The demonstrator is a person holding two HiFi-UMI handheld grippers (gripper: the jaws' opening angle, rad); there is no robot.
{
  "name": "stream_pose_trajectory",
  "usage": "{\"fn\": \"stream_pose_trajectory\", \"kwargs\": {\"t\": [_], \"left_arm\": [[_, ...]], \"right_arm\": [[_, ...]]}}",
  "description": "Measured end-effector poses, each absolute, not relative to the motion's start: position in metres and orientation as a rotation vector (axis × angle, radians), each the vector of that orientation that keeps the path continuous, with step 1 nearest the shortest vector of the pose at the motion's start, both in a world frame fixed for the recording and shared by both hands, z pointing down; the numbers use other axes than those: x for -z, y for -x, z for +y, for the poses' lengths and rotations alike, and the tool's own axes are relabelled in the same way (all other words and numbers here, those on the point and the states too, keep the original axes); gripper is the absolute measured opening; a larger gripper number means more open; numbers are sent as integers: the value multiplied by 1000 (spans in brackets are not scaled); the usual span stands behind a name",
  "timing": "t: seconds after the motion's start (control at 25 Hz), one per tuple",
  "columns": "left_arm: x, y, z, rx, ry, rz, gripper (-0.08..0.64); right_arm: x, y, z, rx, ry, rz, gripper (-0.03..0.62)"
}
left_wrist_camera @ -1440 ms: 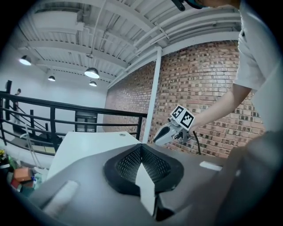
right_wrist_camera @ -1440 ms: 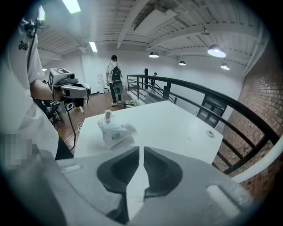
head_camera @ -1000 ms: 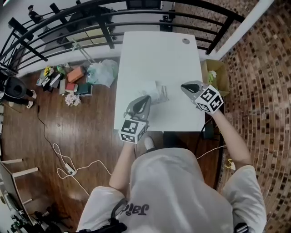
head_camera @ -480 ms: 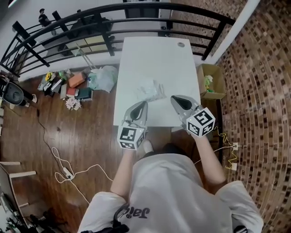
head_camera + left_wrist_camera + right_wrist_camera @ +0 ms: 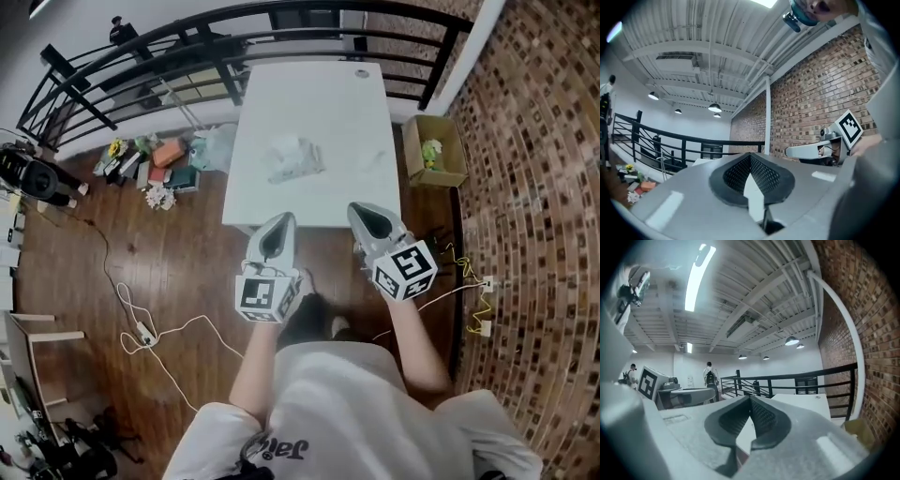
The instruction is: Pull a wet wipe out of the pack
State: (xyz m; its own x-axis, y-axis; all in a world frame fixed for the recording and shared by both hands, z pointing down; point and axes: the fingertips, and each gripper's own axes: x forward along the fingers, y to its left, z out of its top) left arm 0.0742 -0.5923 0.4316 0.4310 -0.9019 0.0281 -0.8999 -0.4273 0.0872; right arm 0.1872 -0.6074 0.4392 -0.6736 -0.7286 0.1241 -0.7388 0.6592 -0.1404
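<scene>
Both grippers drawn back from the table, pack left on it
Nearest, the left gripper point(image 5: 279, 219) and right gripper point(image 5: 362, 212) hang level over the floor point(image 5: 187, 234), each with jaws together on nothing. Beyond, the pack point(image 5: 293, 157) lies left of centre on the table point(image 5: 323, 98). The pull looks finished or paused; another means reaching back in. A second ago both tips were over the near table edge by the pack
</scene>
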Motion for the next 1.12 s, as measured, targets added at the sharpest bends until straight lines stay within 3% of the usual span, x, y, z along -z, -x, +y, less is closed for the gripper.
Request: {"fn": "stream_pose_trajectory", "kwargs": {"t": [0.52,1.12], "left_arm": [[-394,-96,-519,12,-2591,-1706,17],[-397,-24,-503,53,-2489,-1810,17]], "right_arm": [[-409,-166,-518,-138,-1206,-2840,-8],[-407,-114,-507,-103,-1178,-2826,-8]]}}
